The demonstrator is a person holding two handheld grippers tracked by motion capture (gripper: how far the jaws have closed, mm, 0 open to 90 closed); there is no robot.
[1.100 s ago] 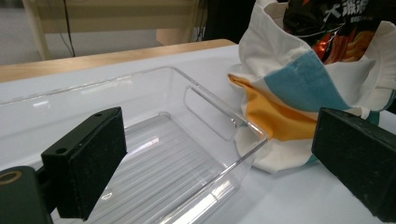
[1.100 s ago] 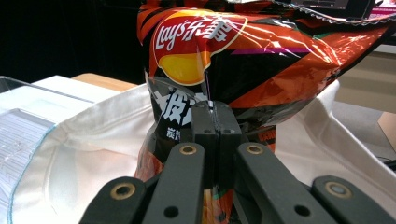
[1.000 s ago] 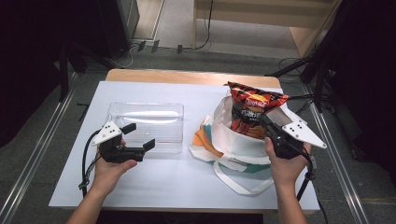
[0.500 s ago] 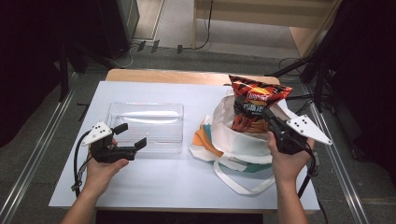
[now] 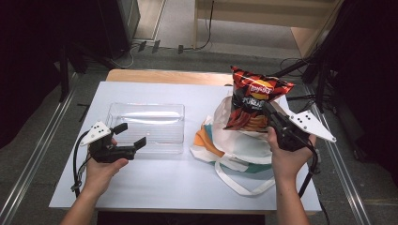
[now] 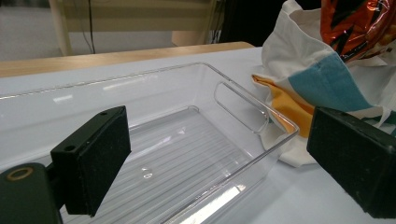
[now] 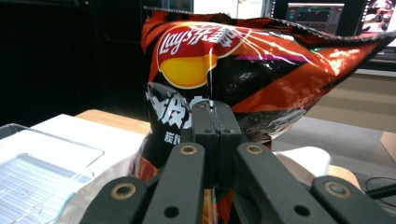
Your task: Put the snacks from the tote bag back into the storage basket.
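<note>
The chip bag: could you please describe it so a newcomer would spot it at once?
On the white table, look right to the cloth bag. The chip bag stands above it, pinched by the right gripper: the one glossy red-and-black packet, with a yellow logo.

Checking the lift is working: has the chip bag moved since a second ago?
Yes. The chip bag has risen farther out of the tote bag, pinched by the right hand-held gripper.
</note>
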